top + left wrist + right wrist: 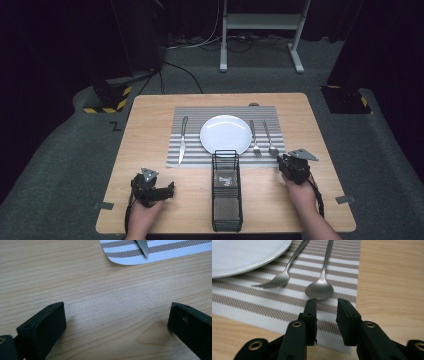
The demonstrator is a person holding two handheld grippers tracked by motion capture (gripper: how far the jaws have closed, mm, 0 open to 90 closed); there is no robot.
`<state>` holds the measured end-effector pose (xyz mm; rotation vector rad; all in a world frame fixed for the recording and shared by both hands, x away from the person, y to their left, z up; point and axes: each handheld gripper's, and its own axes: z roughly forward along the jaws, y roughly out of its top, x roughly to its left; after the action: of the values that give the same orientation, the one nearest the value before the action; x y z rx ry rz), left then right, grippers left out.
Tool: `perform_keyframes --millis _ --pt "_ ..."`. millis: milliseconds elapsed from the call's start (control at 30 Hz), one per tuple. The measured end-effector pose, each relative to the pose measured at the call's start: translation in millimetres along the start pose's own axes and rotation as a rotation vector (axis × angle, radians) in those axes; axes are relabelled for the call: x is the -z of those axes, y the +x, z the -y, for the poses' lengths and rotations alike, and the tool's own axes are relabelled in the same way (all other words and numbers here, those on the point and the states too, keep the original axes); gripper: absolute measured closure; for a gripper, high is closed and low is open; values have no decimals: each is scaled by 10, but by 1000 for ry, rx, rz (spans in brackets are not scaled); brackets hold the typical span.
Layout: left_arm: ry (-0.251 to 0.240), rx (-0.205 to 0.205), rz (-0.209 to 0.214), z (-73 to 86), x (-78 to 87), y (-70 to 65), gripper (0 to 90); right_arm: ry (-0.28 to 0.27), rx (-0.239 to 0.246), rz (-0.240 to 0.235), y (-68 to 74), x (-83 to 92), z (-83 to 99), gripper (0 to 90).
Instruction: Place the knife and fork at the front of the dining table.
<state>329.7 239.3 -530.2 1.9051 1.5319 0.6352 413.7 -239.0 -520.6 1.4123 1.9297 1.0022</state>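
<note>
Right gripper (326, 302) sits low over the near right corner of the striped white-and-tan woven placemat (274, 307), jaws parted by a narrow gap, nothing between them. The matte steel spoon (320, 288) lies bowl-toward-gripper just beyond the jaw tips; tips look to stop just short of the bowl, hard to say if they touch. Steel fork (277, 281) lies beside the spoon, between it and the round white plate (242, 255).

Left gripper (159, 191) rests over bare light wooden table (105, 297), jaws spread wide, empty. Steel table knife (183, 140) lies on the placemat's left edge, well apart from it. Black wire-mesh cutlery basket (226, 192) stands between the two hands, near the table's front edge.
</note>
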Motion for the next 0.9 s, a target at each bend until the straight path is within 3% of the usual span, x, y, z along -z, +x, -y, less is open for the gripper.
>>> perform_keyframes --millis 200,400,533,633,900 --pt "-1 -1 -2 5 6 -5 26 48 3 2 -160 226 173 498" --pt "-2 0 -4 6 6 -8 26 97 -12 16 -439 453 347 343" --pt "-2 0 -4 6 6 -9 26 117 8 13 -569 553 421 237" --pt "-2 1 -5 7 6 -10 26 119 15 -15 -596 568 435 185" --pt "-1 4 -3 3 2 -11 23 130 13 7 -572 568 440 160"
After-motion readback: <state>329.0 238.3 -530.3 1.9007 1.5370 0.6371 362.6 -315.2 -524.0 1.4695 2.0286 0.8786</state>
